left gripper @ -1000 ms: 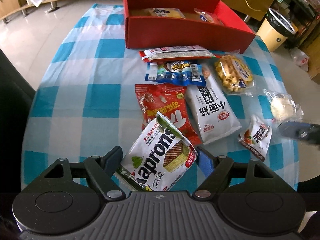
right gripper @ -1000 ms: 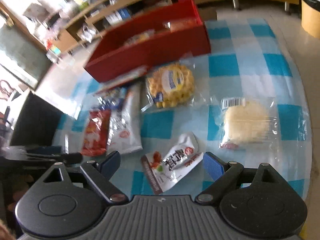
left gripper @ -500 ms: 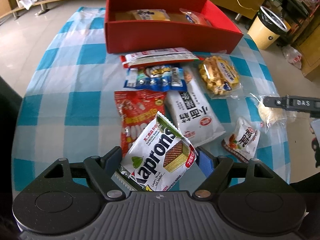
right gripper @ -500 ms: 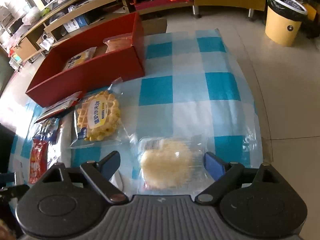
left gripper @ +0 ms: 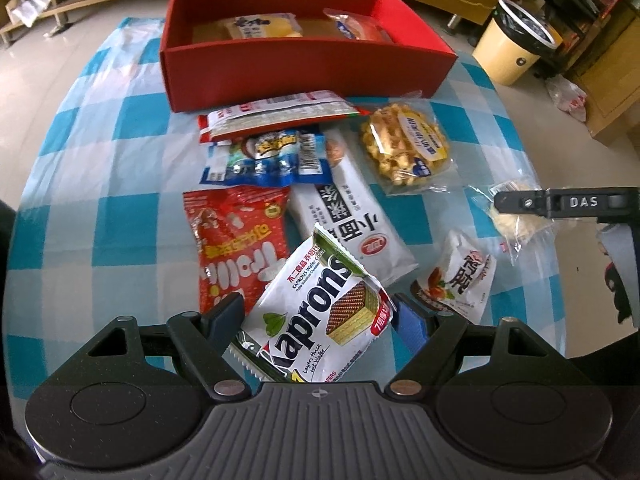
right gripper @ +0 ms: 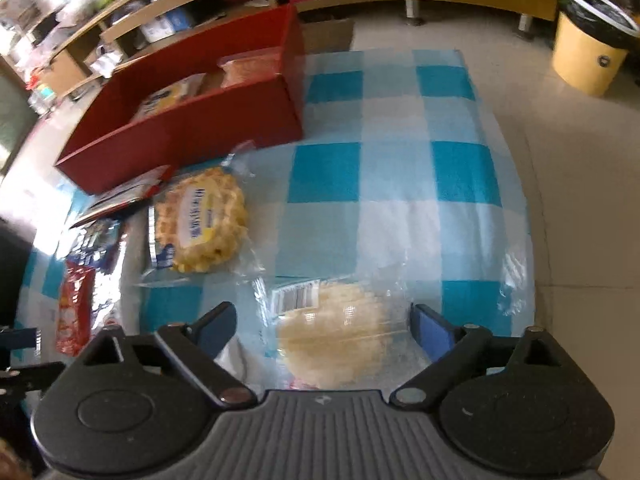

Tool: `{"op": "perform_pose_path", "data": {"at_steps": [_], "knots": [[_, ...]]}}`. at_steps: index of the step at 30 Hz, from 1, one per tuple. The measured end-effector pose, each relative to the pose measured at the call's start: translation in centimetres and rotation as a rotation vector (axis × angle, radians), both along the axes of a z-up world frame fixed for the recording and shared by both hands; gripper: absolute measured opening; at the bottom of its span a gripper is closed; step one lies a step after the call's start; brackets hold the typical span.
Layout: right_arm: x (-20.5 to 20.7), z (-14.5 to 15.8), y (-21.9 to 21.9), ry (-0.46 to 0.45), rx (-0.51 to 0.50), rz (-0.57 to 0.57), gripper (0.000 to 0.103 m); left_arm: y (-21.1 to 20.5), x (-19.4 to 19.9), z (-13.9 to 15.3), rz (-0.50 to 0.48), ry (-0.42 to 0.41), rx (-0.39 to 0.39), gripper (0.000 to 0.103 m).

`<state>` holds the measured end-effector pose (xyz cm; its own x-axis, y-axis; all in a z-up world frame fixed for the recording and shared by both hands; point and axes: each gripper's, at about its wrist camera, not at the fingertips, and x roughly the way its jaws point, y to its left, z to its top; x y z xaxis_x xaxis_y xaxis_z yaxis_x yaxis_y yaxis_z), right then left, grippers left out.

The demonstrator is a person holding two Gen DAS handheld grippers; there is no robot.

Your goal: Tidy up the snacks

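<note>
Here the counter (left gripper: 100, 216), spread with a blue-and-white checked cloth, carries the whole lot. At its far side stands the red box (left gripper: 296, 60), open on top, with two wrapped snacks lying inside it: a yellowish packet (left gripper: 262, 28) and a clear reddish one (left gripper: 356, 30). In front of the box the loose snacks lie in a cluster. A long white packet with black characters (left gripper: 352, 220) lies diagonally, with the red candy bag (left gripper: 236, 236) just beside it on the left. Above these lie a blue-and-white packet (left gripper: 268, 160) and a red-edged flat pouch (left gripper: 276, 116), the pouch nearest the box wall. The round waffle in clear wrap (left gripper: 408, 146) sits to the right of them, apart from the box. A small white sachet with black script (left gripper: 460, 280) lies near the counter's right edge.

The left gripper (left gripper: 318, 312) is clamped on the Kaprons wafer packet (left gripper: 320, 312), its fingers pressing both sides, the packet tilted up over the red candy bag. The right gripper (right gripper: 324, 326) is spread wide, its fingers either side of the pale round cake in clear wrap (right gripper: 332, 340), not touching it as far as the right wrist view shows. From the left wrist view that gripper (left gripper: 560, 202) reaches in over the same cake (left gripper: 516, 220).
</note>
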<state>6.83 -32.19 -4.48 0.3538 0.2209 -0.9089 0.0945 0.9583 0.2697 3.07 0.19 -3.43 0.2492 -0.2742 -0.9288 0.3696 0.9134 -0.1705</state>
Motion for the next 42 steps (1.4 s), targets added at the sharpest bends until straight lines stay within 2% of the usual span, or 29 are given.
{"op": "perform_pose_path", "data": {"at_steps": [6,8,13,16,18,19,21,22,29,33,42], "knots": [[1.2,-2.6,1.9,0.064,-0.1,0.109,0.101,-0.2,0.3,-0.5,0.001,0.016,0.012,0.084],[1.4,-2.7,2.2,0.056,-0.128,0.118,0.101,-0.2,0.4,-0.6,0.002,0.022,0.012,0.084],[0.8,-2.8,1.9,0.028,-0.12,0.089,0.101,-0.2,0.3,-0.5,-0.004,0.021,0.013,0.084],[0.0,-2.9,2.6,0.001,-0.163,0.131,0.101,-0.2,0.3,-0.6,-0.001,0.023,0.015,0.084],[-0.2,-2.8,2.9,-0.004,-0.182,0.155,0.095,-0.2,0.3,-0.6,-0.004,0.024,0.018,0.084],[-0.3,-2.6,2.7,-0.01,-0.194,0.14,0.081,-0.3,0.2,-0.7,-0.005,0.024,0.022,0.084],[-0.8,-1.5,2.7,-0.032,-0.181,0.141,0.069,-0.5,0.2,-0.7,-0.009,0.024,0.029,0.084],[-1.1,-1.0,2.7,-0.046,-0.177,0.148,0.068,-0.6,0.2,-0.8,-0.01,0.025,0.031,0.084],[-2.1,0.6,3.5,-0.097,-0.159,0.156,0.067,-2.6,0.5,-0.4,-0.027,0.001,0.053,0.084],[-1.5,2.1,2.9,-0.151,-0.1,0.106,0.067,-3.9,1.0,0.2,-0.03,-0.025,0.06,0.084],[0.1,4.0,3.6,-0.219,-0.002,0.097,0.067,-5.6,2.4,1.0,0.0,-0.074,0.085,0.084]]}}
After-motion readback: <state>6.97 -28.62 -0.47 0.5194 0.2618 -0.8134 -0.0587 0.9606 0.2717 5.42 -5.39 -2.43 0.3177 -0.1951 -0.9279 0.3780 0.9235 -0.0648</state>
